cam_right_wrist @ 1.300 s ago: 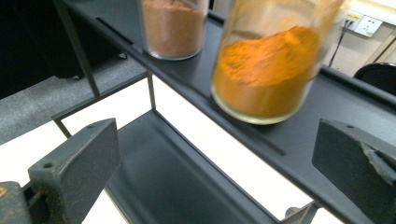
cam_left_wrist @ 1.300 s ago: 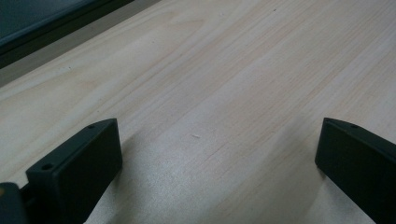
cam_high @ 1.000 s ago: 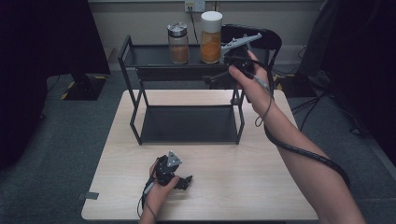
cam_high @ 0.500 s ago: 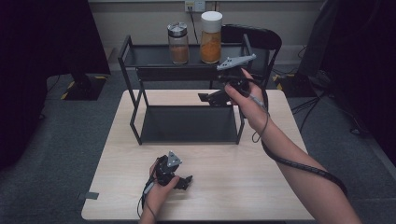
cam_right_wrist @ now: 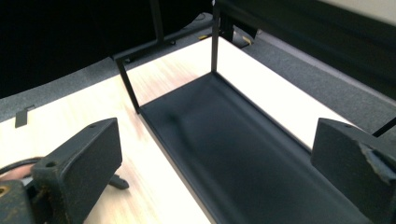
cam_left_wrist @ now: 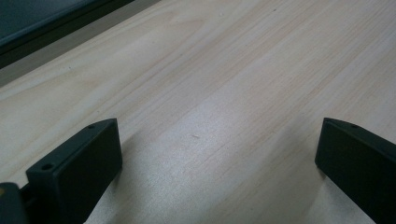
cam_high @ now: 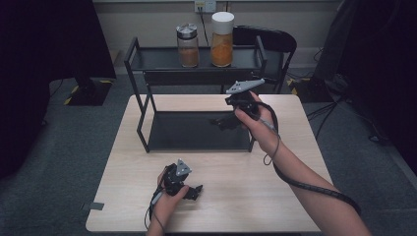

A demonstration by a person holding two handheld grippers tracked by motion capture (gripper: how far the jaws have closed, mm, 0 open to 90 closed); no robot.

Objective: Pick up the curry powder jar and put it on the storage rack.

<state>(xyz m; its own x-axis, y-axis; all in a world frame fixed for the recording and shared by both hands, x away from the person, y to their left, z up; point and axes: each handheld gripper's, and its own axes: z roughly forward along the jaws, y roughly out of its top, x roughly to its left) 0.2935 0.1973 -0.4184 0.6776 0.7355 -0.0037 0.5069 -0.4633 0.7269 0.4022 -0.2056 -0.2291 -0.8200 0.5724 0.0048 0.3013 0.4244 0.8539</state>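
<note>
In the high view, the right hand-held gripper is hovering at centre frame, over the right end of the rack's lower shelf, pointing toward frame left. Its jaws are standing wide apart and are gripping nothing; in the right gripper view they are rising at the lower left and lower right corners, with the dark lower shelf lying between and beyond them. A cable is trailing from it along the person's forearm toward the lower right.

The left hand-held gripper is resting low on the worktop in the lower left of centre, well apart from the rack. Its jaws are also spread open and holding nothing; in the left gripper view they are framing bare pale wood, and the rack's edge is showing in the upper left corner.

The rack is standing on the far half of the worktop. Two jars are sitting side by side on its top shelf, at upper centre of the high view: a silver-lidded jar on the left and a taller white-lidded jar on the right, both with orange-brown contents. A black chair is standing behind the rack to the upper right.
</note>
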